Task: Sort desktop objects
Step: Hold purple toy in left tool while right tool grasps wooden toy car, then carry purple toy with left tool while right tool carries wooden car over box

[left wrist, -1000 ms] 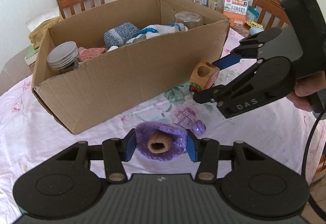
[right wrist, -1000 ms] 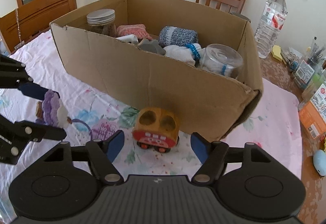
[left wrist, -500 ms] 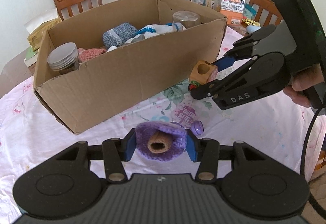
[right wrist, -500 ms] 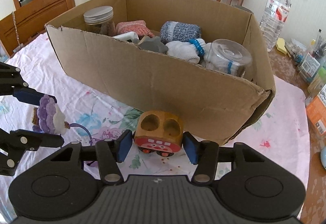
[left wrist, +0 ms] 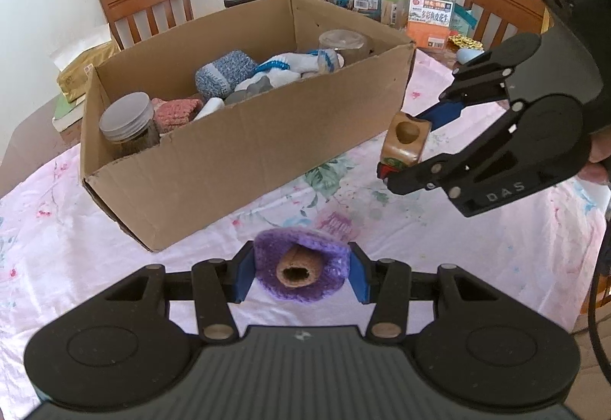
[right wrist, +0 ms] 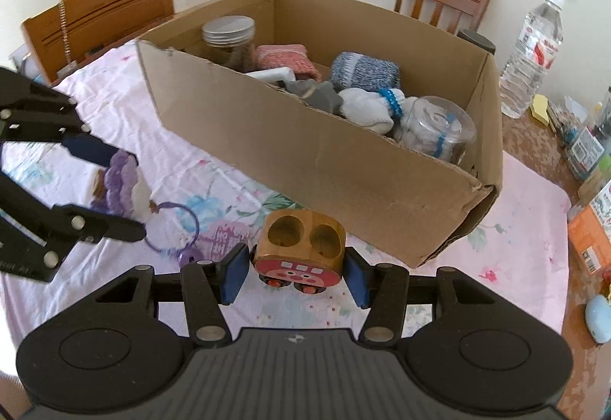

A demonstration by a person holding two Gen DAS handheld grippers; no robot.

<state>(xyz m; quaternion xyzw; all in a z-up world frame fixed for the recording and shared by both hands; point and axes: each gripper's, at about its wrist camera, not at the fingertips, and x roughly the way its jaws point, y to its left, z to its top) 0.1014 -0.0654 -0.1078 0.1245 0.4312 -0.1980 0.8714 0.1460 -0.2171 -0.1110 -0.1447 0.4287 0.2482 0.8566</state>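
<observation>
Wooden and rounded, the toy car (right wrist: 299, 248) with its red face and two bored holes is now off the counter (right wrist: 515, 229): a second ago my right tool (right wrist: 294, 276) stood wide around it on the cloth, half a second ago the blue pads closed on its sides, and now it hangs lifted in front of the cardboard box (right wrist: 324, 160), near the box's right front corner. My left tool (left wrist: 301, 273) is unchanged, clamped on the purple knitted piece (left wrist: 301, 267) with its brown core, held low over the near edge of the counter; its purple cord and bell (right wrist: 187, 257) trail on the cloth. I judge both items are ready to go over the box wall among the jars and socks already inside.

Readable writing: "DAS" on the right tool's finger link in the left view. The orange packet (left wrist: 429, 24) at the far right corner carries Chinese print, roughly "多彩魚皮花生". The water bottle (right wrist: 532, 57) label is too blurred to read
</observation>
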